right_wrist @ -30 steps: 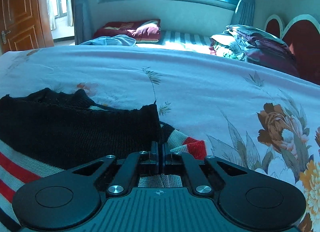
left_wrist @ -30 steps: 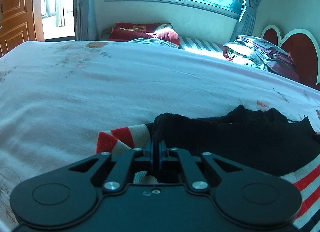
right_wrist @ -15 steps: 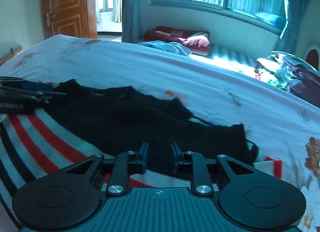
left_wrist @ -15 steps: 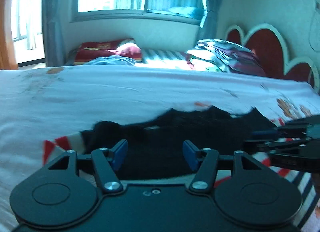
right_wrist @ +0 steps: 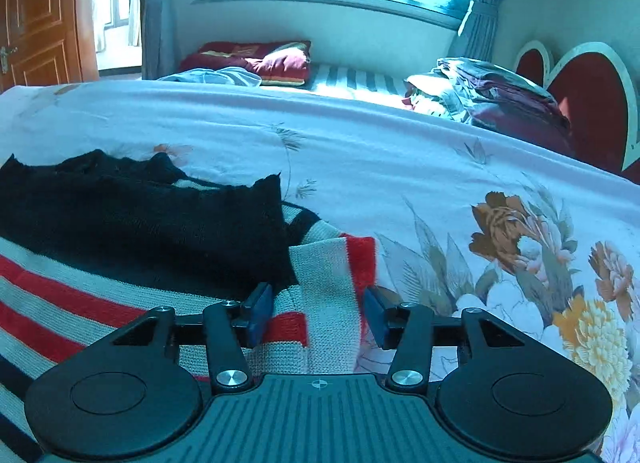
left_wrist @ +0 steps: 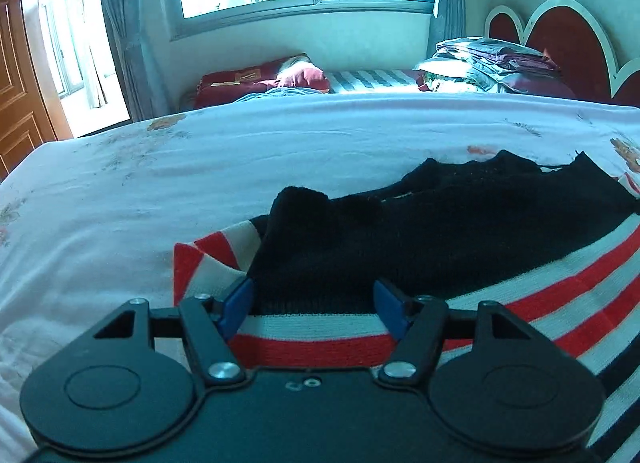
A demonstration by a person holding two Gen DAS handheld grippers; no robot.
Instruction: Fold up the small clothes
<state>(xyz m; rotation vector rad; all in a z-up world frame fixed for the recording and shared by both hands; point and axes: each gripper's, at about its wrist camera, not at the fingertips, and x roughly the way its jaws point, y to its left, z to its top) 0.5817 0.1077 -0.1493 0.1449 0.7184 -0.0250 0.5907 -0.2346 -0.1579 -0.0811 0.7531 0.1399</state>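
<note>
1 striped sweater [left_wrist: 500, 263], 2 grippers: left [left_wrist: 314, 305] & right [right_wrist: 318, 313], 1 bedsheet [left_wrist: 200, 183], 1 folded-linen stack [left_wrist: 492, 67], 1 red pillow [right_wrist: 256, 61].

The sweater [left_wrist: 420, 247] is black with red, white and navy stripes; the bedsheet [right_wrist: 400, 167] is pale pink, flower-printed.

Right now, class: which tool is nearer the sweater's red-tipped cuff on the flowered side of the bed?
Right. The right tool stands open astride that red-tipped cuff. The left tool is open at the sweater's opposite end.
</note>
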